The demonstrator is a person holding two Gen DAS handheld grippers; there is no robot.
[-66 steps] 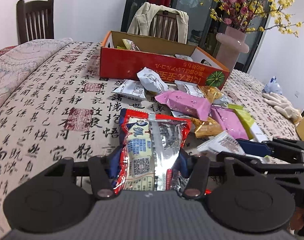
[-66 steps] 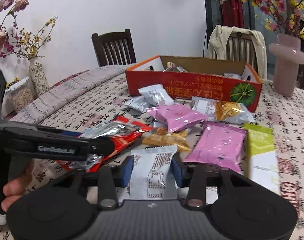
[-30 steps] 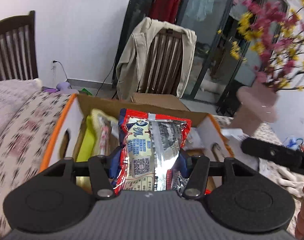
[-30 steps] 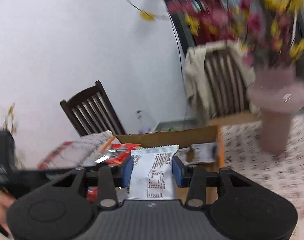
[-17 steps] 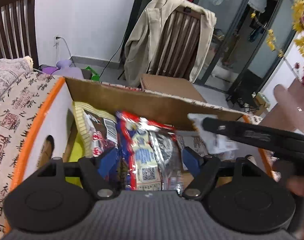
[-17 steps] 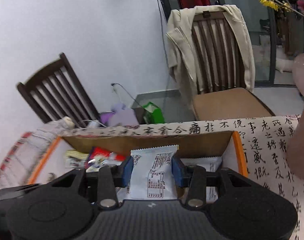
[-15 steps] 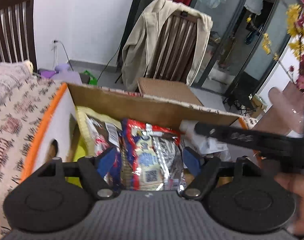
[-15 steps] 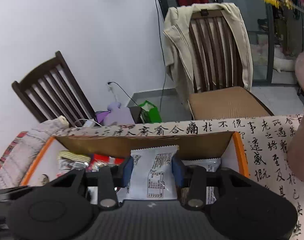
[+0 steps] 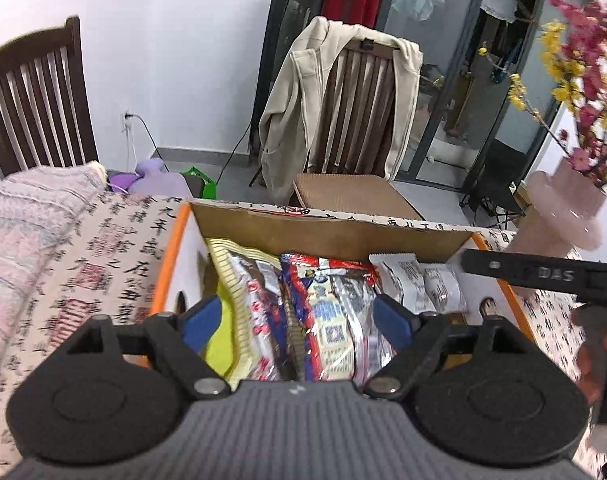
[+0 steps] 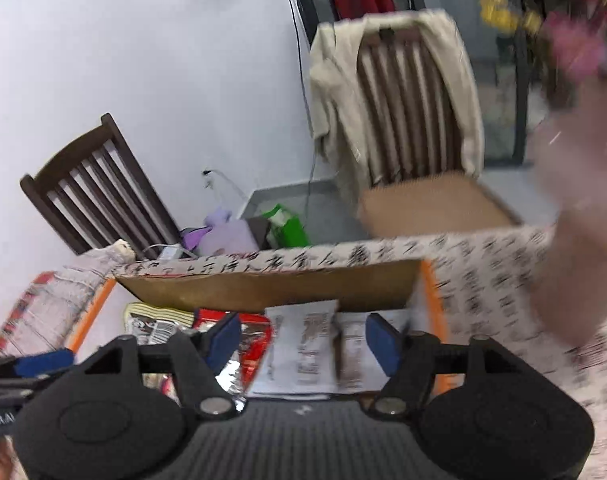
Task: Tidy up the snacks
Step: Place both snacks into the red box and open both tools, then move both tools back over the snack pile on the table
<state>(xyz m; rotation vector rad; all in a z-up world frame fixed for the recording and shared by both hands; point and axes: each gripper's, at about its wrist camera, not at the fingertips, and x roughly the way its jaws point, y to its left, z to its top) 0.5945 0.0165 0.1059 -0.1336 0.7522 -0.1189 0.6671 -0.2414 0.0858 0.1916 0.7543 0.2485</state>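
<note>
An orange-edged cardboard box (image 9: 171, 248) holds snack packets side by side. My left gripper (image 9: 299, 320) is open above it, jaws wide apart over the red and silver packet (image 9: 331, 316) that lies in the box beside a yellow and red packet (image 9: 243, 300). White packets (image 9: 415, 284) lie at the box's right end. My right gripper (image 10: 303, 340) is open above the same box (image 10: 431, 288), over a white packet (image 10: 303, 348) lying inside. The right wrist view is blurred. The right gripper's body (image 9: 543, 276) shows at the right of the left wrist view.
The box sits on a calligraphy-print tablecloth (image 9: 115, 248). A pink vase with flowers (image 9: 563, 216) stands close to the box's right. Behind the table are a chair with a beige jacket (image 9: 343, 112) and a dark wooden chair (image 9: 35, 108).
Both grippers carried their packets from the table to over the box. The left opened first and dropped the red packet in; the right has now opened and let go of the white packet.
</note>
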